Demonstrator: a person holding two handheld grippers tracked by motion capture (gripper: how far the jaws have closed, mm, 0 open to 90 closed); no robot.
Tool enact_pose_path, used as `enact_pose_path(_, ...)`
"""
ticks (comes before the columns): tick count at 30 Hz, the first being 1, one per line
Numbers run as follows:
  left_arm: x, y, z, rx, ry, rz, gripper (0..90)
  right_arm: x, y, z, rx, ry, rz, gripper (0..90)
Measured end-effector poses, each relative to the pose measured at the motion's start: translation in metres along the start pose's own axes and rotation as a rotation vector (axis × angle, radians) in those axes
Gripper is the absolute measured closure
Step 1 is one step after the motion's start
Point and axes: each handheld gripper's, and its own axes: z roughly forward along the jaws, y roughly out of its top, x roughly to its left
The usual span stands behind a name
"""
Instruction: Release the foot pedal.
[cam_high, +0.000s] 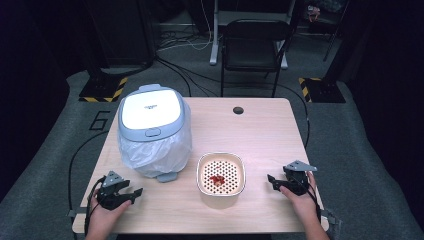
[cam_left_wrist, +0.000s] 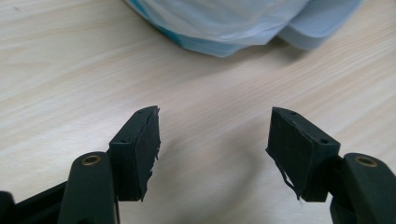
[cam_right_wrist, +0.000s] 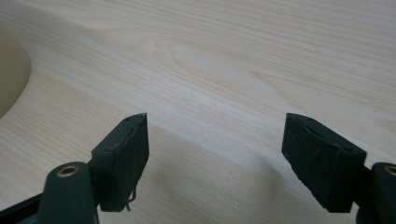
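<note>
From above we are seeing the strainer bowl (cam_high: 221, 174) sitting between our left gripper (cam_high: 131, 194) and right gripper (cam_high: 273, 181); the gripper views are showing both with jaws parted over bare table (cam_right_wrist: 243, 56), holding nothing.

dark recording lab: floor cables (cam_high: 172, 70), hazard-taped stand bases (cam_high: 104, 90), lone table (cam_high: 265, 130)

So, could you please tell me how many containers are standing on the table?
2: a lidded bin lined with a plastic bag at the left, and a cream strainer bowl at the middle front.
</note>
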Motion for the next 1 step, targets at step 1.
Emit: enact_pose_path(1, 0.0016, -0.0007, 0.0009, 0.0, -0.001, 0.0, 34.3, 0.0003, -0.0001, 0.0018, 0.003, -0.005, -0.006, 22.1)
